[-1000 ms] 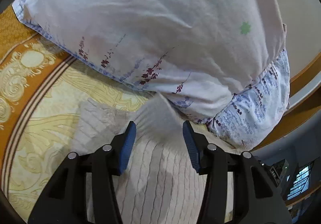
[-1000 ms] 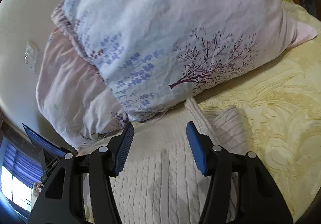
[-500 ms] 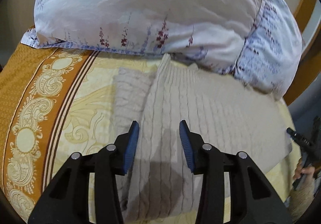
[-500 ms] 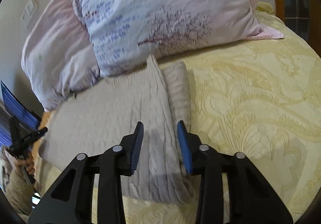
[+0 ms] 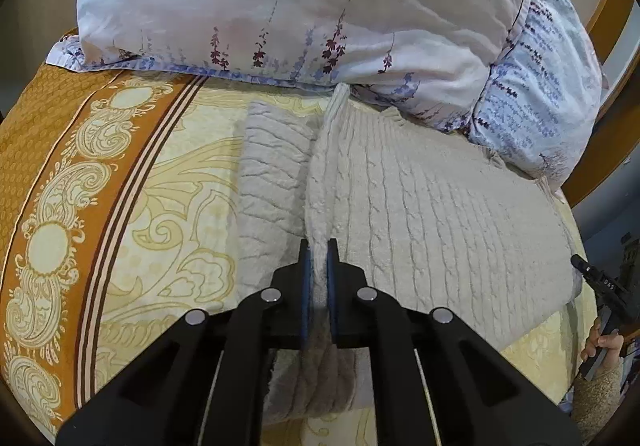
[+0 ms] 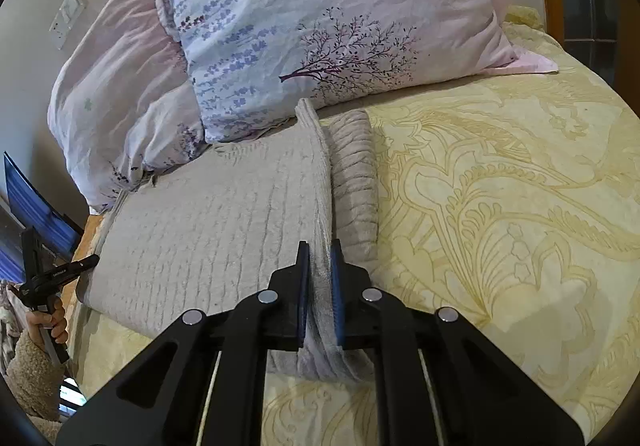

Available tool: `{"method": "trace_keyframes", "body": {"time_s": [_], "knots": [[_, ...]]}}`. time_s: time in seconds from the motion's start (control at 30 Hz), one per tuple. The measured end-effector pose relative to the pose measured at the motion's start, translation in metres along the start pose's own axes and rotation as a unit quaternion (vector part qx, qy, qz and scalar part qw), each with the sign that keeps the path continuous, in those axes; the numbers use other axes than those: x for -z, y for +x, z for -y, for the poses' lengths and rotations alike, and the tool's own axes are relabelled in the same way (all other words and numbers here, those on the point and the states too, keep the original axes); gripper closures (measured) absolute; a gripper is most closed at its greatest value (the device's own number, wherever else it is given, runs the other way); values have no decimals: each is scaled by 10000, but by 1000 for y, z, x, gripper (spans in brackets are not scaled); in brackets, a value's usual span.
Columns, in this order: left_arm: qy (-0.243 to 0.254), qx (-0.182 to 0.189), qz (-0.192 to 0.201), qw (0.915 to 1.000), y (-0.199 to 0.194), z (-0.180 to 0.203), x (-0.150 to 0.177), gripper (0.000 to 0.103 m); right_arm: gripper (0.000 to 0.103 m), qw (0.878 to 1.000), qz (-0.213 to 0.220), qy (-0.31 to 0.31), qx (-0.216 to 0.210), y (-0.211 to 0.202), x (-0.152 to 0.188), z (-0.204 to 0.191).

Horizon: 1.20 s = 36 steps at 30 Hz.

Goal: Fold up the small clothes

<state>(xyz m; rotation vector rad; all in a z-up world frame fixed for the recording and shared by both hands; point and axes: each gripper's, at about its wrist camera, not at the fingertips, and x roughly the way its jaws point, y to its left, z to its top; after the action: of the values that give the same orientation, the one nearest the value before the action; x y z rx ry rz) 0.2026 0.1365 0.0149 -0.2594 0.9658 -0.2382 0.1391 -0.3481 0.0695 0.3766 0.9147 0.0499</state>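
A cream cable-knit sweater (image 5: 420, 214) lies flat on the bed, its far end against the pillows. My left gripper (image 5: 319, 250) is shut on the sweater's raised left edge fold near its near end; a folded-in sleeve (image 5: 272, 182) lies just left of it. In the right wrist view my right gripper (image 6: 320, 252) is shut on the sweater's (image 6: 224, 214) raised right edge fold, with the other sleeve (image 6: 354, 182) lying just right of it.
Two floral pillows (image 5: 304, 2) (image 6: 328, 18) rest at the head of the bed, touching the sweater's far end. The yellow patterned bedspread (image 6: 500, 206) has an orange border (image 5: 52, 150) on the left. Each view shows the other hand-held gripper at its outer edge (image 5: 600, 286) (image 6: 44, 278).
Both grippers pulled back from the pillows toward the sweater's near end and closed, each pinching a side edge fold of the sweater.
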Motion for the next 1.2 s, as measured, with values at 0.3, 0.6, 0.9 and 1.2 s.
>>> {"method": "trace_keyframes", "body": {"time_s": [0.3, 0.6, 0.9, 1.2], "knots": [[-106, 120, -89, 9998, -2, -13, 7, 92, 92, 9990, -127, 29, 429, 4, 11, 1], [-203, 279, 305, 9989, -21, -9, 1, 39, 52, 9948, 242, -520, 846, -5, -4, -38], [-664, 250, 299, 9970, -16, -24, -9, 31, 49, 9930, -194, -1069, 469, 37, -11, -104], [-1269, 414, 144, 9909, -2, -42, -12, 31, 46, 9880, -308, -1342, 694, 66, 0, -131]]}}
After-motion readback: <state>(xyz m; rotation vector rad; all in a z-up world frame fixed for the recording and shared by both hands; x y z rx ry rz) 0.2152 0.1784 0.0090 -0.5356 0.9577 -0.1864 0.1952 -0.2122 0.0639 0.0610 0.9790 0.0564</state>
